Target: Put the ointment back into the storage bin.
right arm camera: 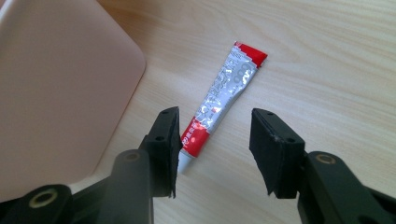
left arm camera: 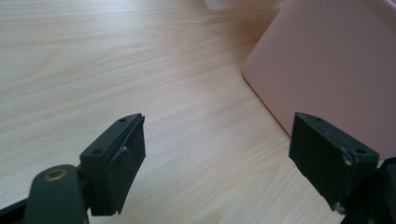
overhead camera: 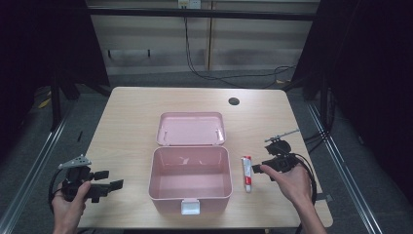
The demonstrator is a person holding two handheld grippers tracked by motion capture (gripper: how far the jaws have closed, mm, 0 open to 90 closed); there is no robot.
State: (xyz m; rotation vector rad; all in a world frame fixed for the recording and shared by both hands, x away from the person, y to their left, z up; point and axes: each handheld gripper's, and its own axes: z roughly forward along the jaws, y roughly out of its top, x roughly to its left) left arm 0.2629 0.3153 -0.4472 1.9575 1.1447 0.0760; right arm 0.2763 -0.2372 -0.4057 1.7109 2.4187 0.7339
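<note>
1. The right gripper (right arm camera: pixel 212 151) hovers low over the table (overhead camera: pixel 131 112) with its jaws spread apart and nothing between the pads; the right hand (overhead camera: pixel 290 183) carries it.
2. The tube (right arm camera: pixel 219 100), a red-and-silver squeeze tube, lies flat on the bare wood just ahead of the right gripper's fingertips. Its white cap end sits touching or just beside the inner face of the left-hand jaw in the right gripper view; contact cannot be confirmed.
3. The tube's long axis runs away from the fingers, slanting from the cap near the jaws up toward the flat crimped end farther off. The cap points back at the gripper, the crimp away from it.
4. In the high view the tube (overhead camera: pixel 247 173) lies just beside the right wall of the open pink box (overhead camera: pixel 190 192), roughly parallel to that wall.
5. The left gripper (left arm camera: pixel 215 154) is also held wide, gripping nothing, on the far side of the box from the tube; the box's outer wall stands just beyond one of its jaws.
6. Judgement: the right gripper is much the nearer to the tube, and closing across the tube's width would probably suit a pick-up.
</note>
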